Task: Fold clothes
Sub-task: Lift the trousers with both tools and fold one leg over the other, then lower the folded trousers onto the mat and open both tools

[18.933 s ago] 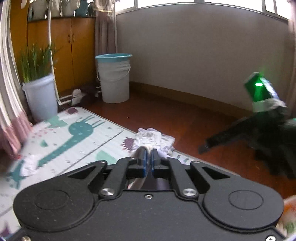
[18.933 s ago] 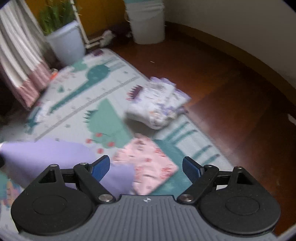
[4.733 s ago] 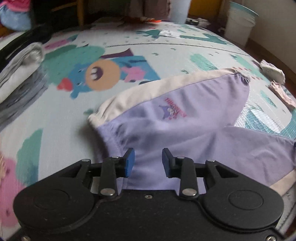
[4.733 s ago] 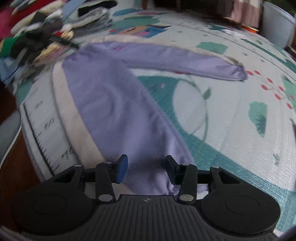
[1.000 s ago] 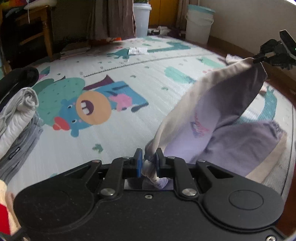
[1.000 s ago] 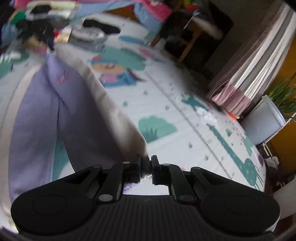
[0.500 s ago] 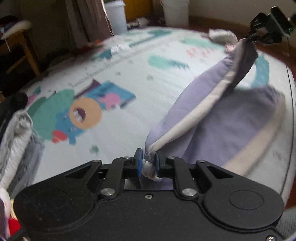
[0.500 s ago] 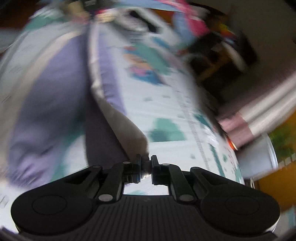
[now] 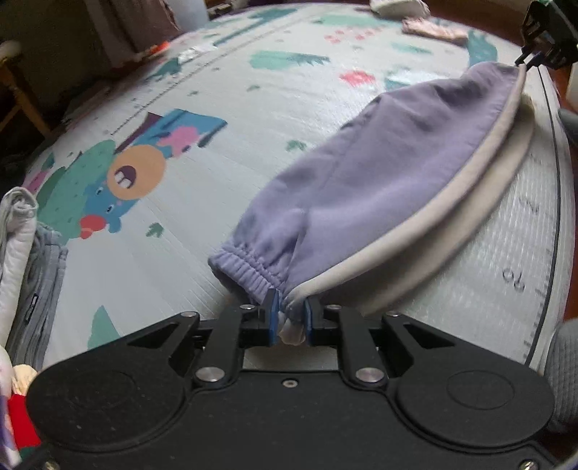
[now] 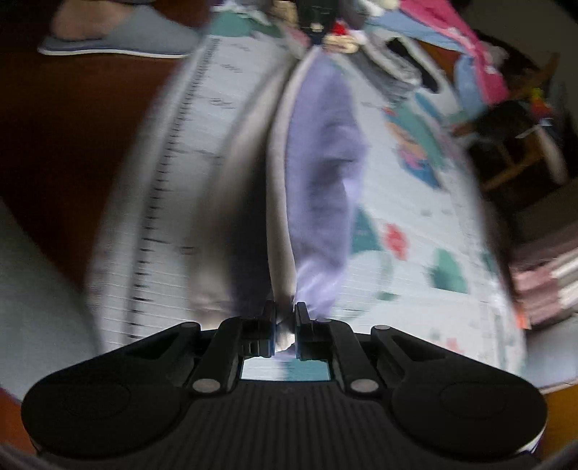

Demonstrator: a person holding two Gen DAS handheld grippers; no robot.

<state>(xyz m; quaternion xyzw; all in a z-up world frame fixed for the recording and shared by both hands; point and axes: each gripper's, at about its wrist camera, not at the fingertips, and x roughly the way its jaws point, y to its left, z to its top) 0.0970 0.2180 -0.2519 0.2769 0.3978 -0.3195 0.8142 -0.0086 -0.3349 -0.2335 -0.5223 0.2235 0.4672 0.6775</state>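
Purple trousers with a cream side stripe (image 9: 383, 180) lie folded leg over leg on the play mat (image 9: 202, 202). My left gripper (image 9: 289, 318) is shut on the elastic ankle cuff end, low over the mat. My right gripper (image 10: 283, 325) is shut on the other end of the trousers (image 10: 318, 152), which stretch away from it; that view is blurred. The right gripper also shows in the left wrist view (image 9: 542, 39) at the far top right, holding the cloth's far corner.
Folded grey and white clothes (image 9: 21, 246) lie at the left. Folded pink and white garments (image 9: 430, 29) lie at the mat's far edge. A foot in a grey slipper (image 10: 119, 32) stands on the wooden floor. A clothes pile (image 10: 433, 43) sits beyond the mat.
Both grippers have lowered the trousers; the lifted leg now rests flat on the other leg near the mat's edge. Both stay shut on the cloth.
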